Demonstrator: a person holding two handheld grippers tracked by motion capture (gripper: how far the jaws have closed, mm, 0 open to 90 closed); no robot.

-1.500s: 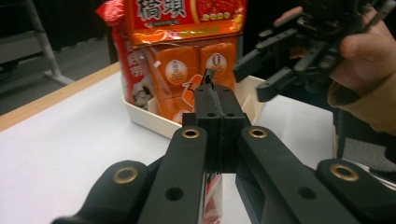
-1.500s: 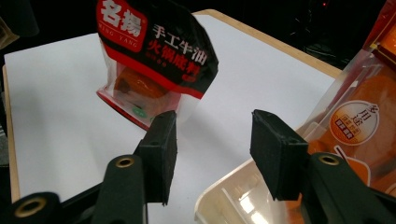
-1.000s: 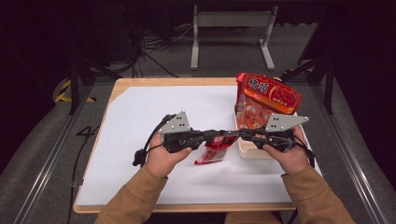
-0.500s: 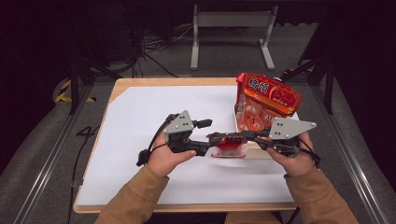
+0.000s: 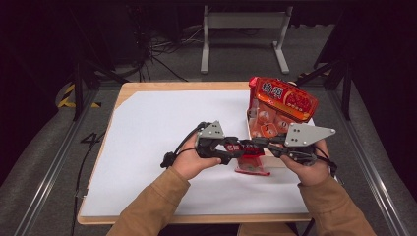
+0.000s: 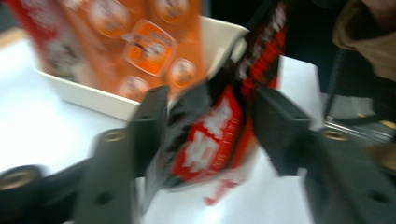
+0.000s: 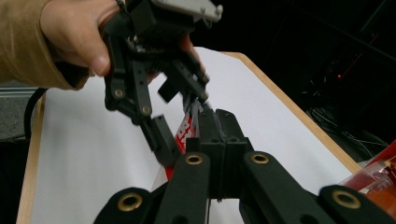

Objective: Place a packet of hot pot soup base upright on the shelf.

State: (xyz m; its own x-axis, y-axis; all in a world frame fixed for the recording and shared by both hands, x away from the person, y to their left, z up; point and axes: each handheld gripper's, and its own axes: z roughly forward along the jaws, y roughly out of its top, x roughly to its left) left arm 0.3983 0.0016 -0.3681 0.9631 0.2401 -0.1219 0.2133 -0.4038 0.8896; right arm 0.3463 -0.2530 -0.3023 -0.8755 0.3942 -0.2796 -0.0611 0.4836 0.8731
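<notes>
While both grippers meet at lower centre of the high view:
Red packet (image 5: 250, 156): between them, above the worktop (image 5: 147, 132).
Right gripper (image 5: 259, 144): clamped on the packet's edge.
Left gripper (image 6: 210, 123): half-wide, jaws just closing around the packet, not yet pressing.

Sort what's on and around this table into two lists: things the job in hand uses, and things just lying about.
In use:
- small red packet
- right gripper, clamped on it
- left gripper, jaws just closing around it
- white tray
- big red snack bag over it

Lying about:
- metal stand
- floor cables
</notes>
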